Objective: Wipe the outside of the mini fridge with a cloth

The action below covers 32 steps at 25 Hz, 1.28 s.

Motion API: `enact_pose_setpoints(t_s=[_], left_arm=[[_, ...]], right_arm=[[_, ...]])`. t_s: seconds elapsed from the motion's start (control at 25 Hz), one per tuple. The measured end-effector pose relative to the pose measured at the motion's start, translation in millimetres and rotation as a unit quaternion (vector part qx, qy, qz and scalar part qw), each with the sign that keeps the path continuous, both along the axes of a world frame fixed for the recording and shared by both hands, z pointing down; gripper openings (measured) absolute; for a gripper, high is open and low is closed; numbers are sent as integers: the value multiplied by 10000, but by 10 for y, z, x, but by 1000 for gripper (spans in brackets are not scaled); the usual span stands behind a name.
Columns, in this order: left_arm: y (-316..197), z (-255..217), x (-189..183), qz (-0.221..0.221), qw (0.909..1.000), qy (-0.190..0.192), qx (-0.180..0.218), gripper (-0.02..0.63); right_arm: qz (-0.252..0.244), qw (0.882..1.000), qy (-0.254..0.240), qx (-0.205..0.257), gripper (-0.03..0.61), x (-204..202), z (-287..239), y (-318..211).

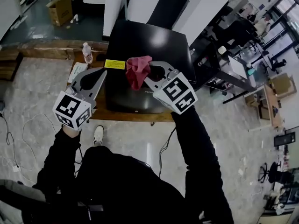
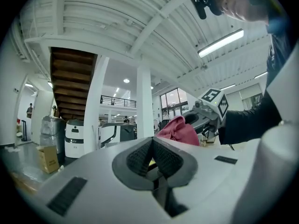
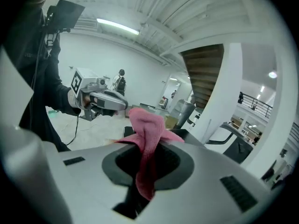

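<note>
The black mini fridge (image 1: 140,45) stands on a wooden platform below me, its glossy top facing up. My right gripper (image 1: 150,76) is shut on a pink cloth (image 1: 138,71) and holds it in the air over the fridge's front edge. In the right gripper view the pink cloth (image 3: 147,143) is pinched between the jaws and bunches up above them. My left gripper (image 1: 99,77) hangs left of the fridge, shut with nothing in it; its black pads (image 2: 140,158) meet. In the left gripper view the cloth (image 2: 178,129) shows beyond the jaws.
A water bottle (image 1: 87,52) stands on the wooden platform (image 1: 117,113) left of the fridge, next to a yellow label (image 1: 115,64). A cardboard box (image 1: 60,9) sits on the floor behind. Desks and chairs fill the right side (image 1: 233,55). Cables lie on the floor (image 1: 18,139).
</note>
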<state>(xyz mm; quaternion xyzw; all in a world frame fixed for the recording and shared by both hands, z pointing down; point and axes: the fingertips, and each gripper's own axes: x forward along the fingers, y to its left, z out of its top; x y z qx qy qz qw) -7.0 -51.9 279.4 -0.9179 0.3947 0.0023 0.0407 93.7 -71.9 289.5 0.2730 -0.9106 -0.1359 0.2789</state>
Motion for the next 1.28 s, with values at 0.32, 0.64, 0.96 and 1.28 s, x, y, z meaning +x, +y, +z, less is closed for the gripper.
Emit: enact_pose_setpoints(t_s=[0.32, 0.64, 0.96, 1.28], left_arm=[[165, -556, 1009, 682, 9976, 61, 121, 5], [-571, -846, 2087, 1289, 9913, -146, 230, 5], [-1611, -913, 2655, 1352, 9908, 20, 115, 5], [-2429, -617, 2815, 1229, 9922, -136, -167, 5]], right_arm=[[1031, 9913, -466, 674, 54, 1320, -553, 115], [1546, 9849, -306, 714, 55, 2158, -730, -482], [1669, 9818, 448, 785, 55, 2539, -791, -1656], [1858, 9781, 928, 140, 55, 2598, -108, -3176]])
